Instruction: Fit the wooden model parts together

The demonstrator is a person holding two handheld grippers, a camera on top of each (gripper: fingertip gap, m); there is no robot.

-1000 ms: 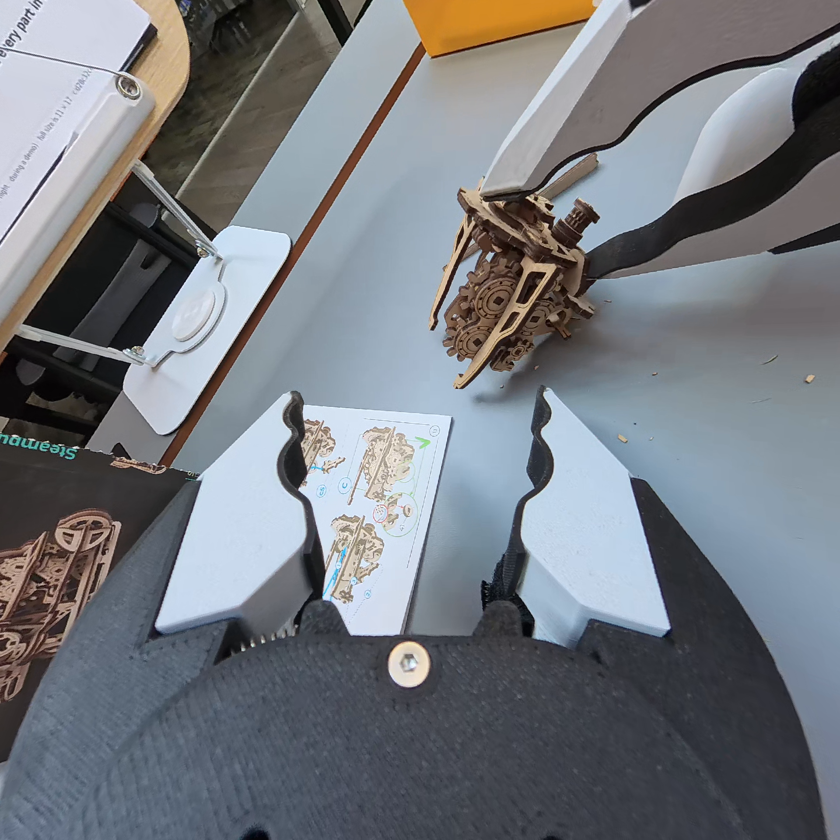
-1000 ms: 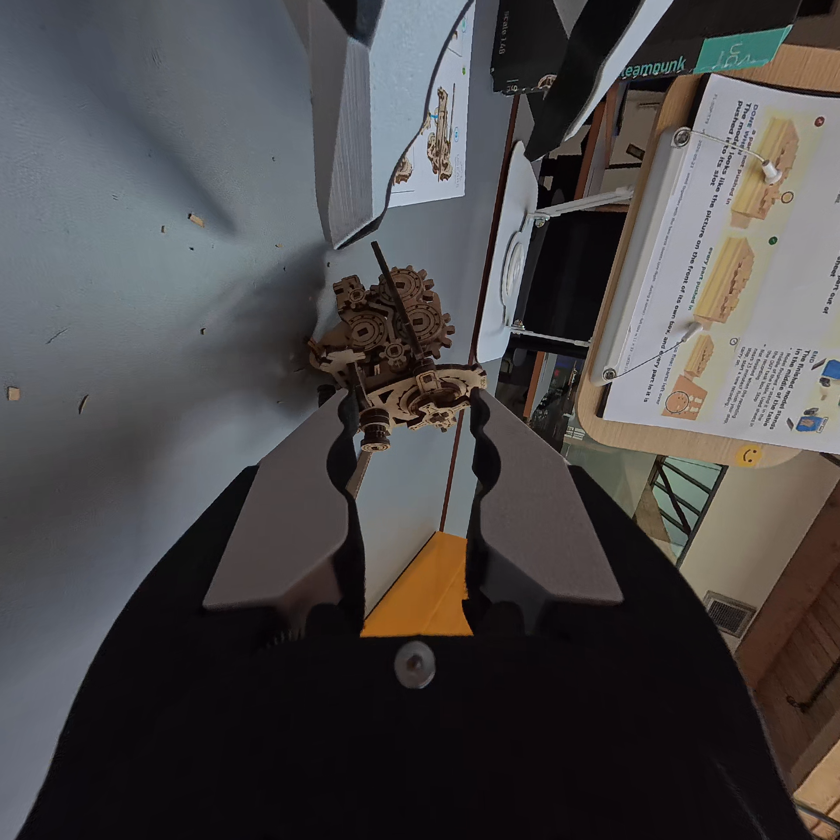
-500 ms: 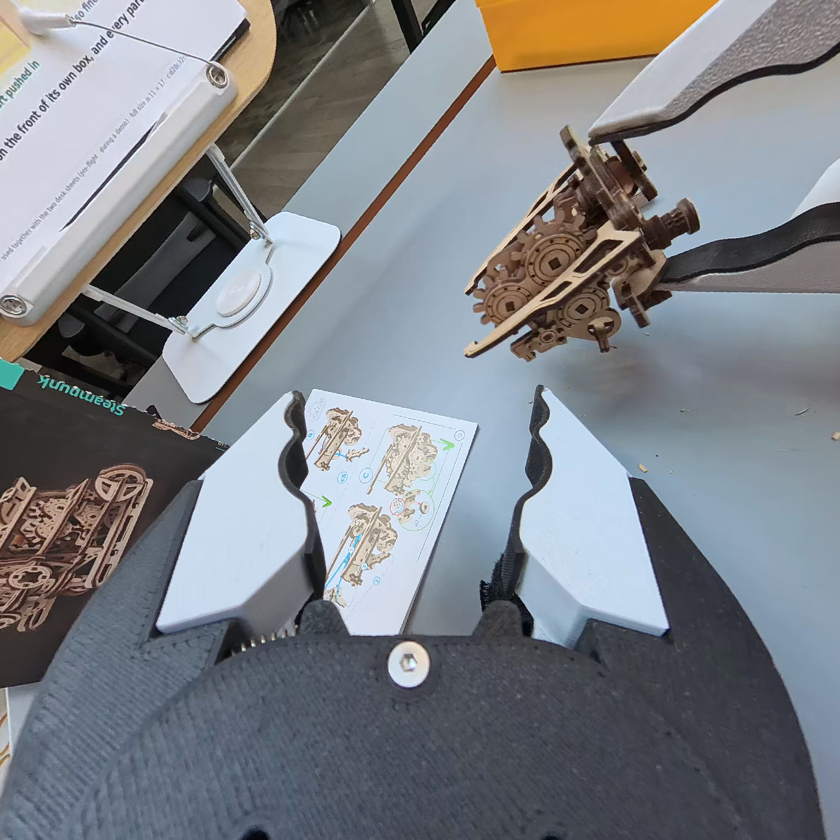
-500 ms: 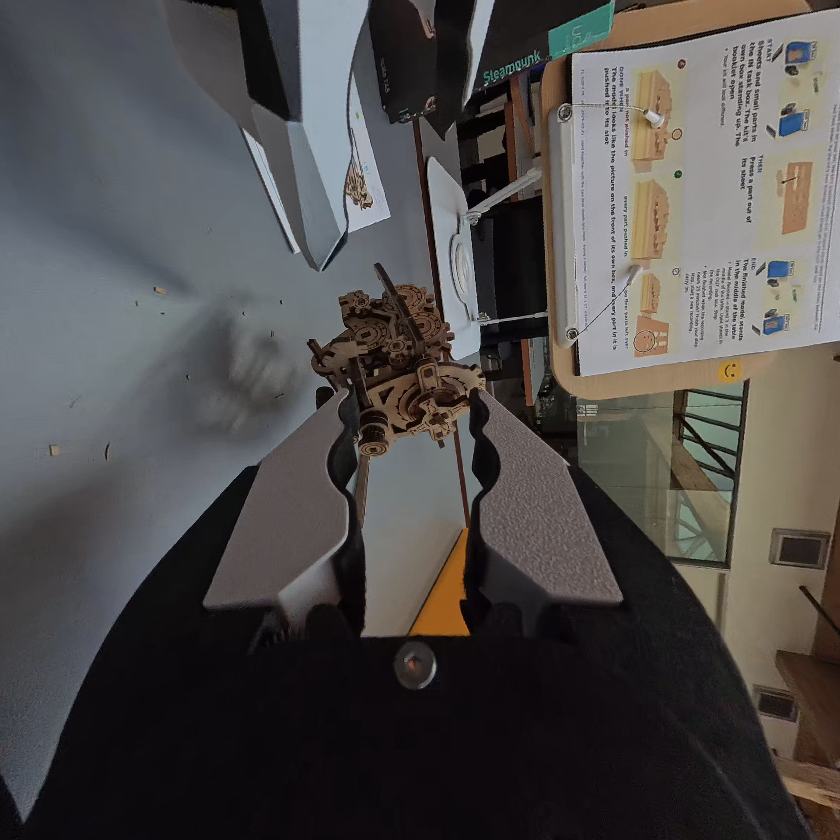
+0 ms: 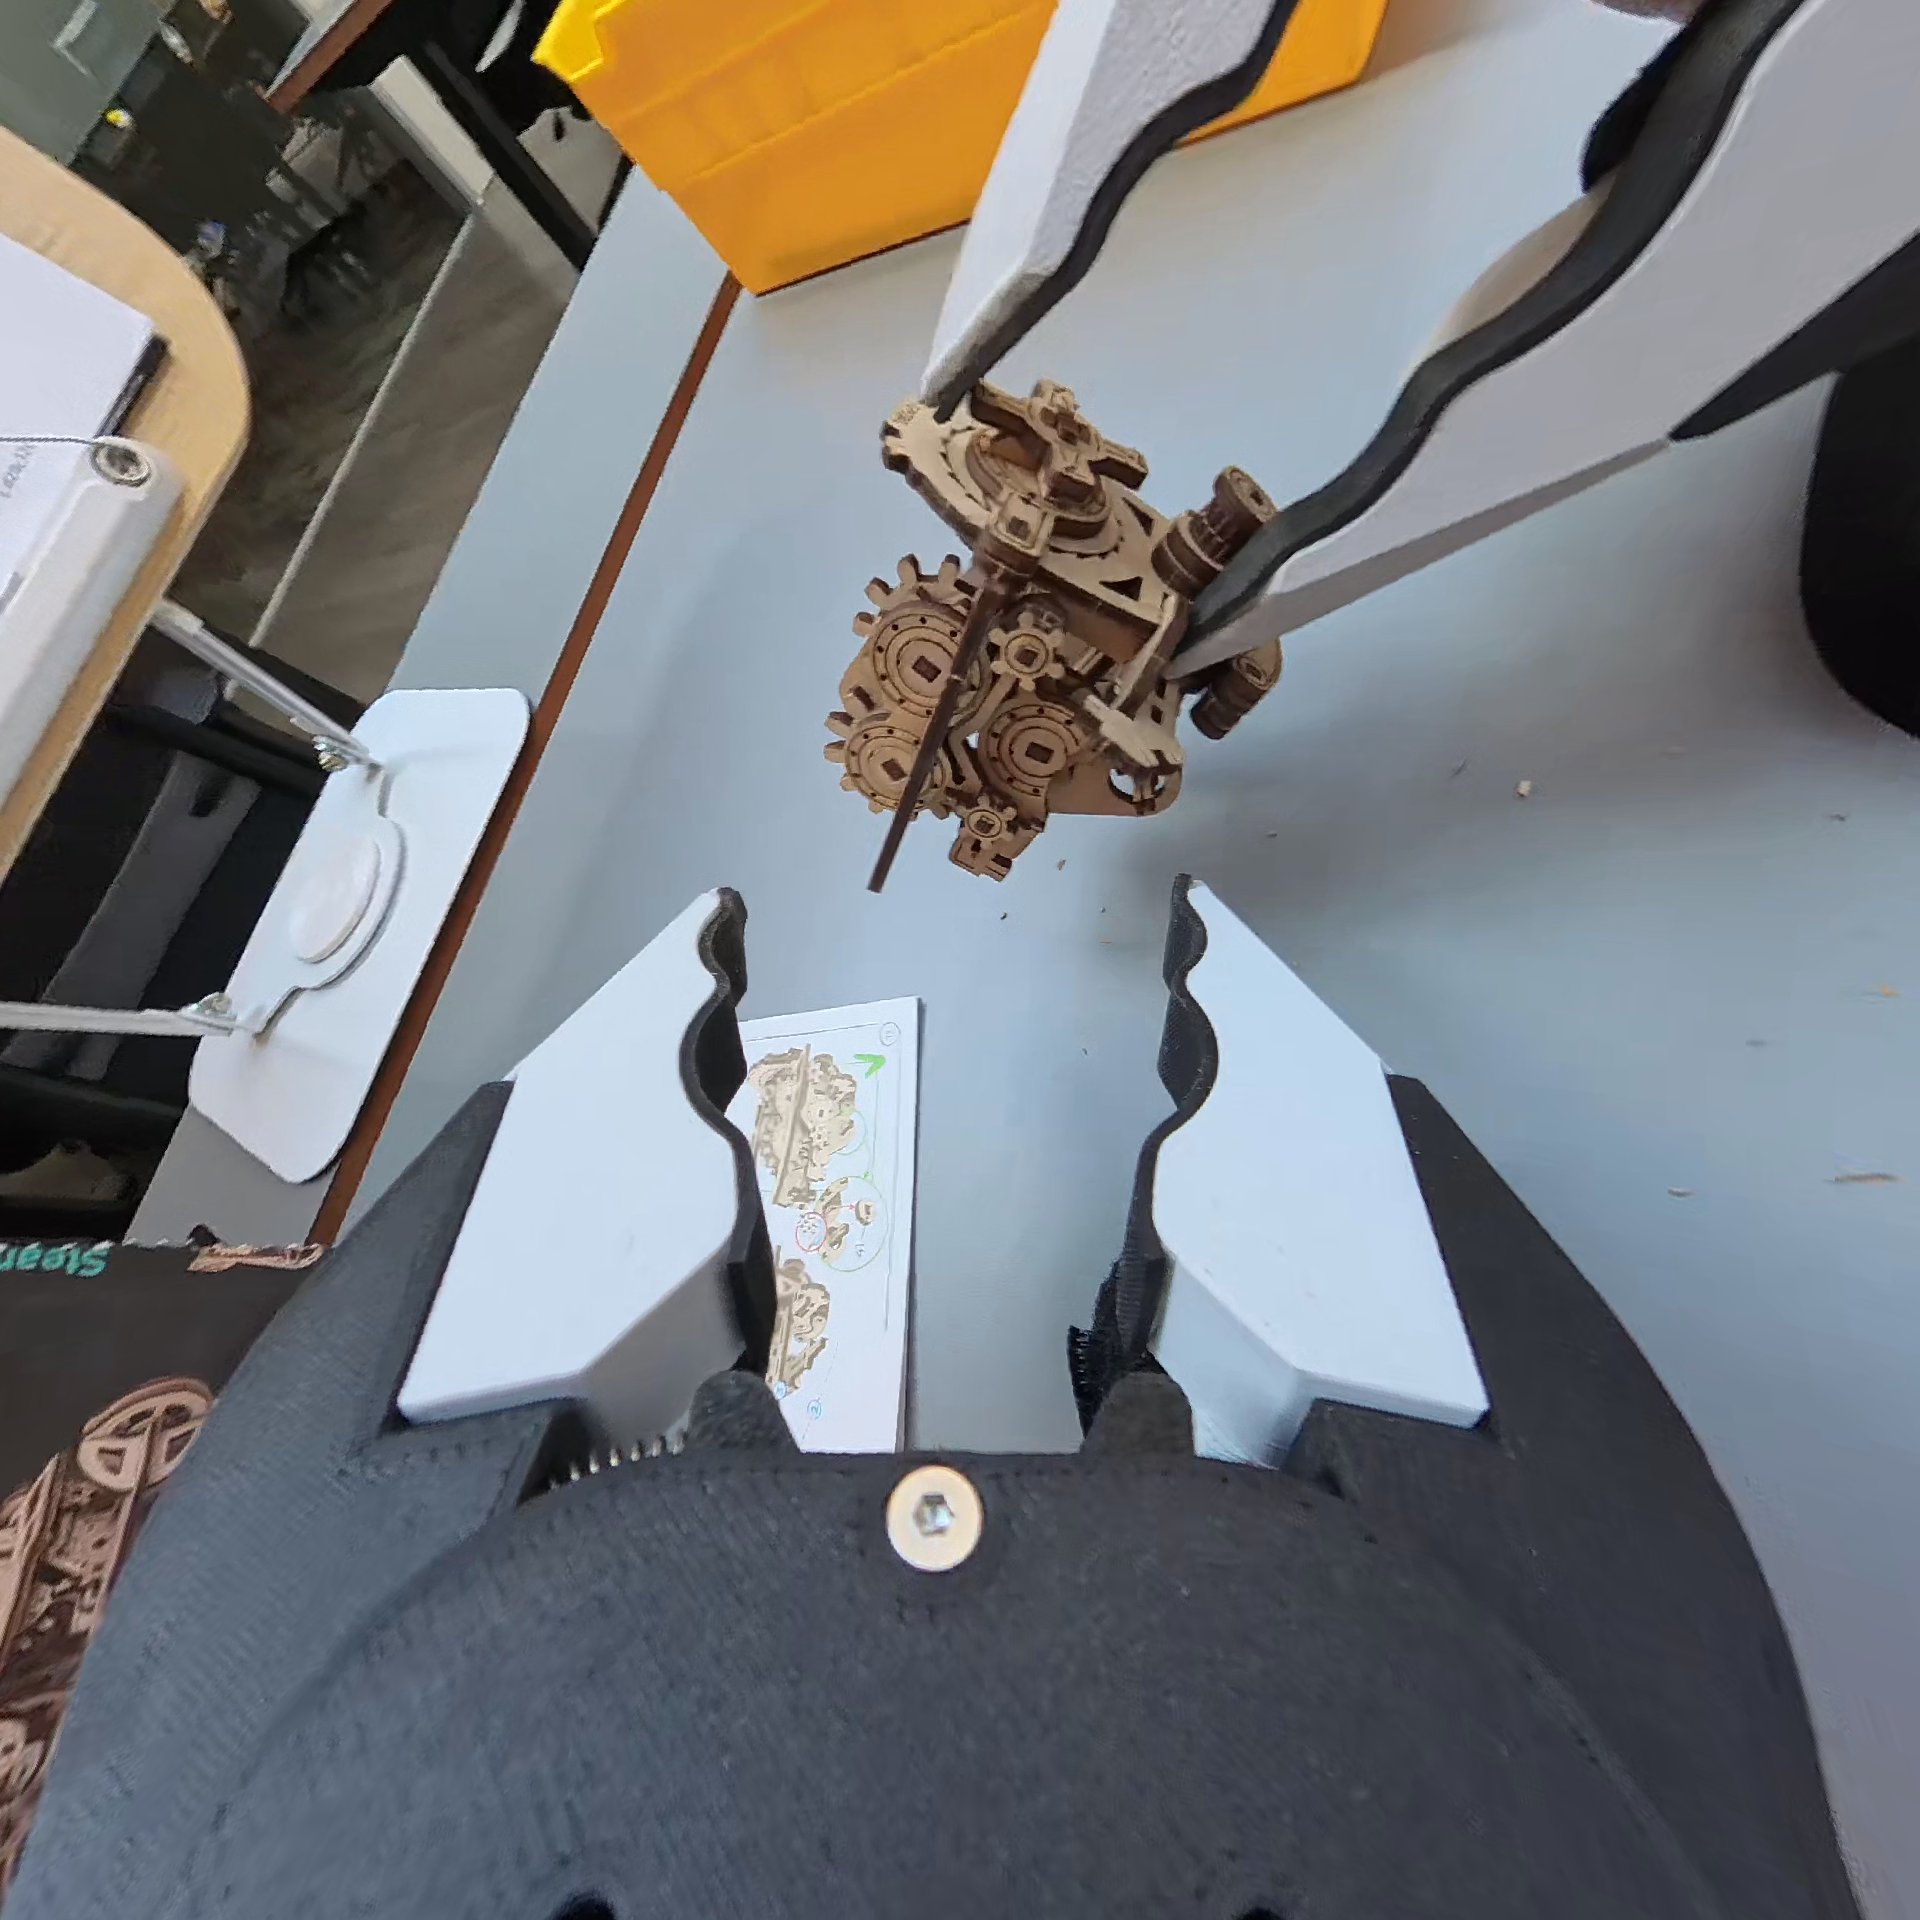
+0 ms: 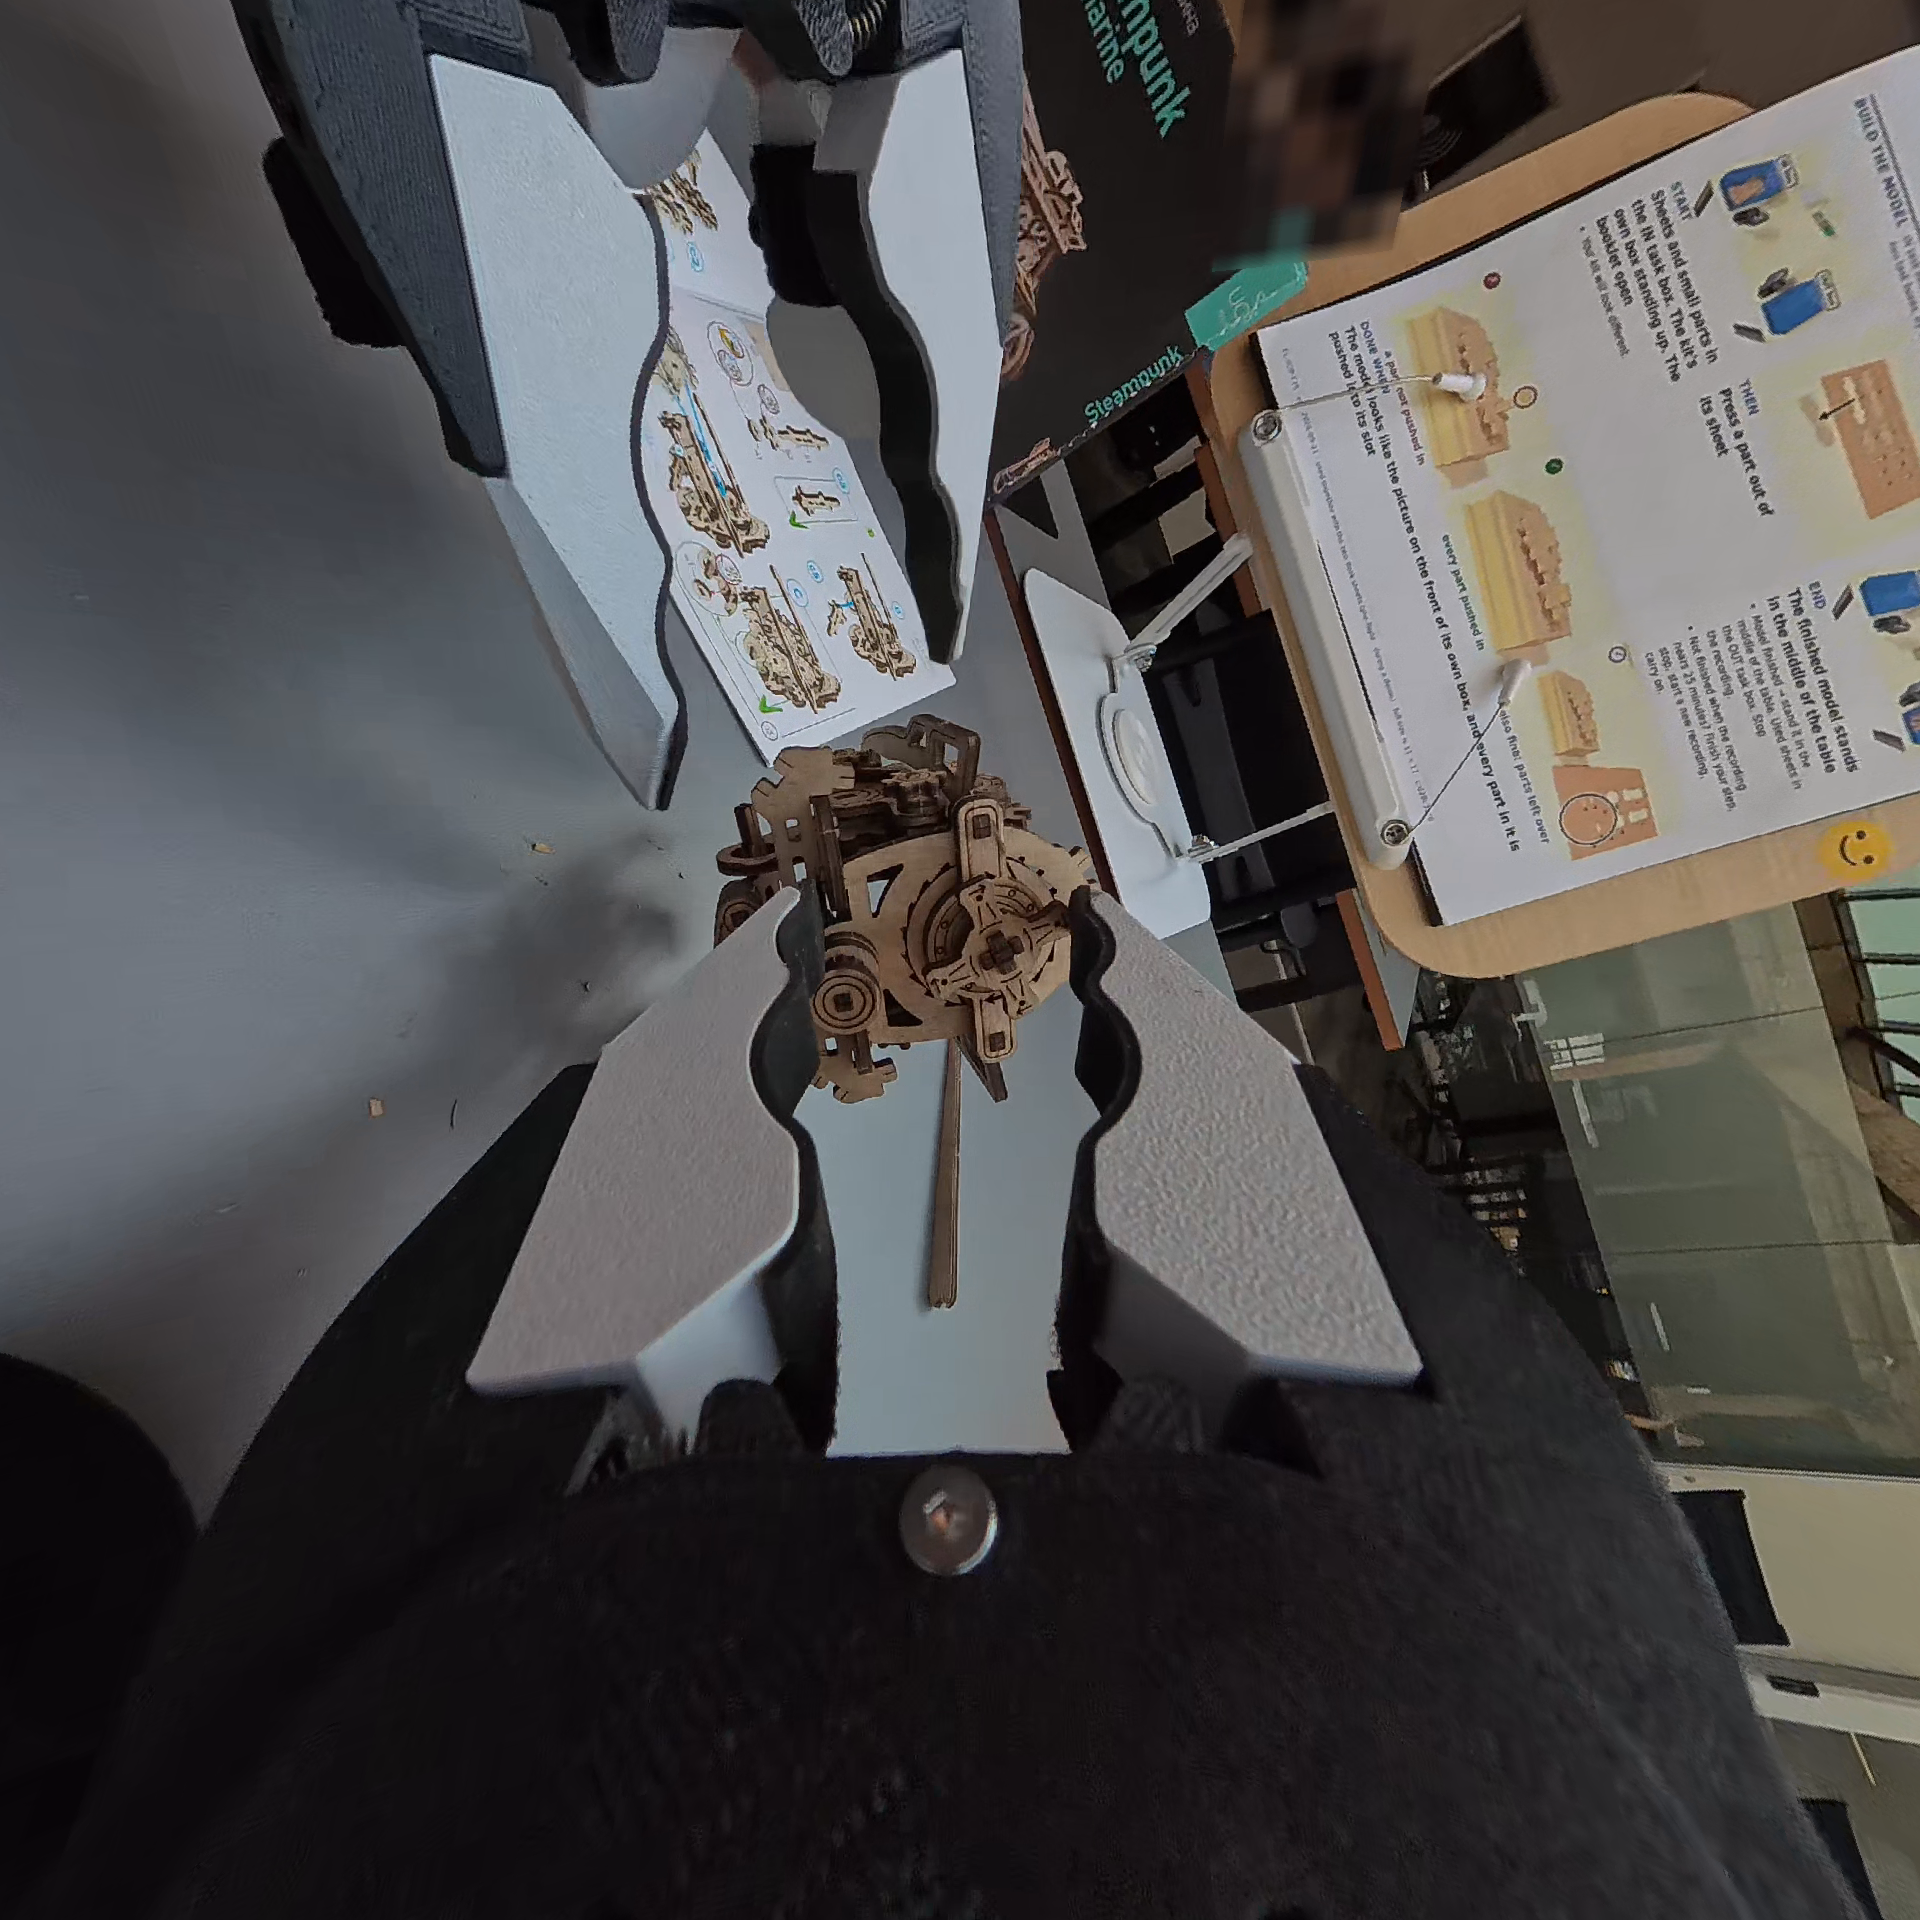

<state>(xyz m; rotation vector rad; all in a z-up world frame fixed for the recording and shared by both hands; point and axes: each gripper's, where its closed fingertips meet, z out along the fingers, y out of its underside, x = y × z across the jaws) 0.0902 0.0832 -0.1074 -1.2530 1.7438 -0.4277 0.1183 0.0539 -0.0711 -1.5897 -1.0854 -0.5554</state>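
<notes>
A wooden gear model (image 5: 1039,634) hangs in the air above the grey table (image 5: 1507,987), held by my right gripper (image 6: 940,914), which is shut on it. The model also shows in the right wrist view (image 6: 914,904), with a thin wooden strip (image 6: 943,1184) lying on the table below it. My left gripper (image 5: 956,904) is open and empty, just short of the model, with its fingers pointing at it. In the right wrist view the left gripper (image 6: 800,727) shows above the model.
A printed instruction sheet (image 5: 842,1195) lies on the table under my left gripper. A yellow bin (image 5: 862,114) stands at the far edge. A white stand base (image 5: 343,935) holding an instruction board (image 6: 1621,520) is at the left edge. A dark kit box (image 5: 83,1382) is near left. My right fingertips sit around 6 cm from my left ones.
My right gripper has lifted the model off the table and turned it. The model now hangs closer to my open left gripper.
</notes>
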